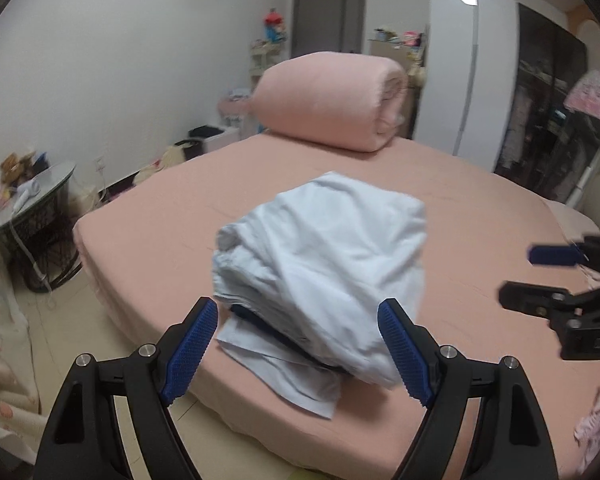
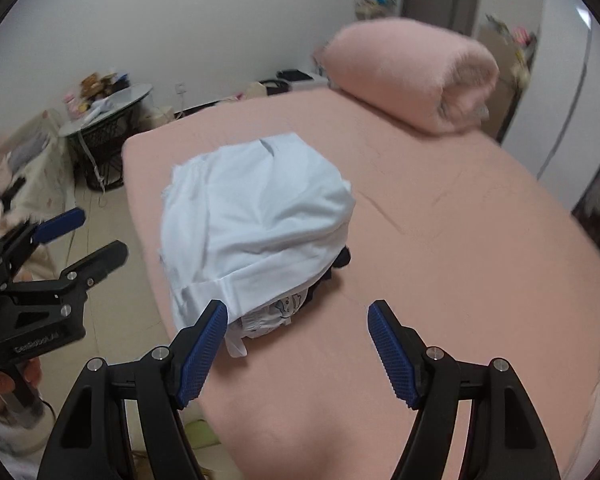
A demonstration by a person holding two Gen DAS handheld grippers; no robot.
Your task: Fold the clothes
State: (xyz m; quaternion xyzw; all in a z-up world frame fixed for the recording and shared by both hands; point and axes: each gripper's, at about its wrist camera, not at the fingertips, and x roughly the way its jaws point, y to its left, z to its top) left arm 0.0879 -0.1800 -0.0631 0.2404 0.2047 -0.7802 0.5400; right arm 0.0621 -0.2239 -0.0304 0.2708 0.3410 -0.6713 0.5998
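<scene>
pale blue clothes (image 1: 324,264) lie bundled at centre frame on the pink bed (image 1: 480,216), near its lower edge. left gripper (image 1: 298,354) released, nothing between its pads. right gripper (image 2: 296,350) likewise released, empty. rolled pink quilt (image 1: 328,100) sits upper centre.

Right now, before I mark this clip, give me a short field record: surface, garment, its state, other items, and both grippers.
surface: bed with a pink sheet
garment: pale blue-white clothes pile, near the bed's front corner
state: bundled loosely, dark fabric showing beneath, not neatly flat
other items: rolled pink quilt at the far end of the bed
left gripper: jaws open, empty, above the pile's near edge
right gripper: jaws open, empty, beside the pile
</scene>
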